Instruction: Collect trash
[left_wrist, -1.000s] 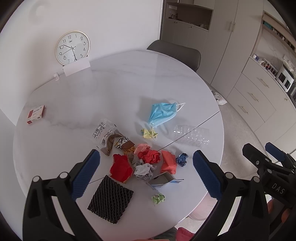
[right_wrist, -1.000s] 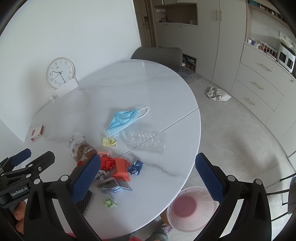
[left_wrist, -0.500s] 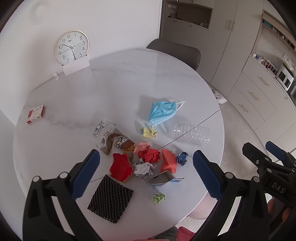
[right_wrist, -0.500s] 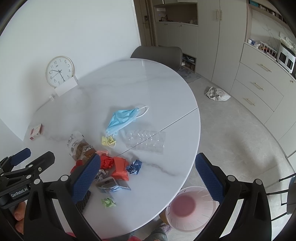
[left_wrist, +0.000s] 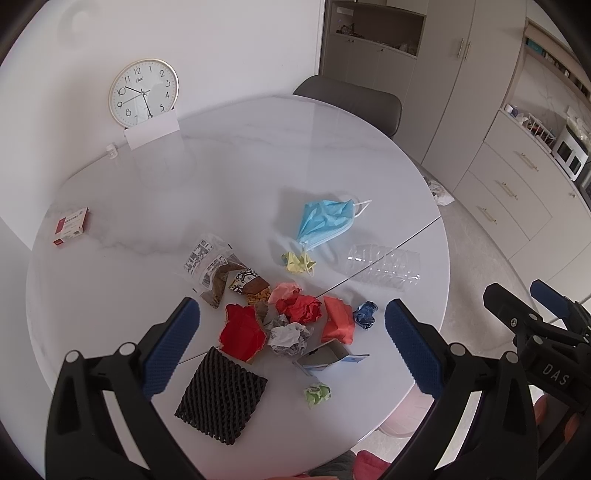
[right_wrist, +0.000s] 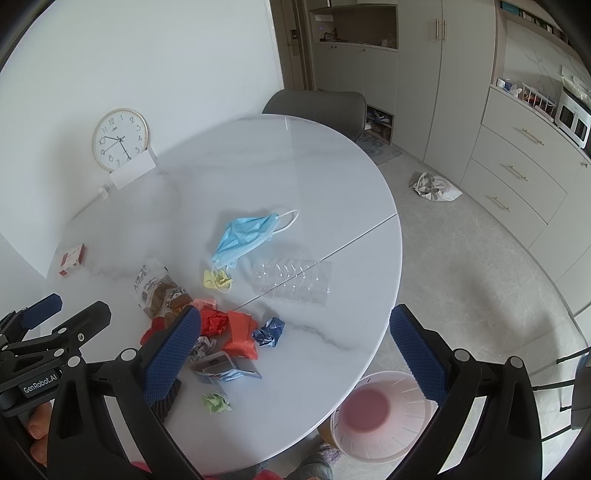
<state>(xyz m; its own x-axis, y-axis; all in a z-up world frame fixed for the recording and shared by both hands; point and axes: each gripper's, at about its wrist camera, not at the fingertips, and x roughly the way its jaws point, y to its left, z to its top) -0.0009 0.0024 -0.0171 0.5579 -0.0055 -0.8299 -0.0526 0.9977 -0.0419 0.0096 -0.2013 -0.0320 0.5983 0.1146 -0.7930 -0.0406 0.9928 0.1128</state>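
Left wrist view: left gripper (left_wrist: 291, 343) hovers spread wide, trash pile (left_wrist: 295, 317) between its jaws. Right gripper (right_wrist: 295, 347) likewise gapes, empty; bin (right_wrist: 384, 413), perhaps pink, sits below its right jaw.

Home dining/kitchen area: round marble table (right_wrist: 280, 177), wall cabinets (right_wrist: 461, 74), microwave (right_wrist: 572, 118), clock (right_wrist: 120, 139).

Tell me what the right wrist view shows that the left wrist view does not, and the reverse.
Only the right wrist view shows the whole pink bin on the floor by the table; the left view catches just a pink edge of it. Only the left wrist view shows the black mesh pad in full. Both show the mask, the clear bottle, the crumpled papers, the clock, and both grippers with jaws open.
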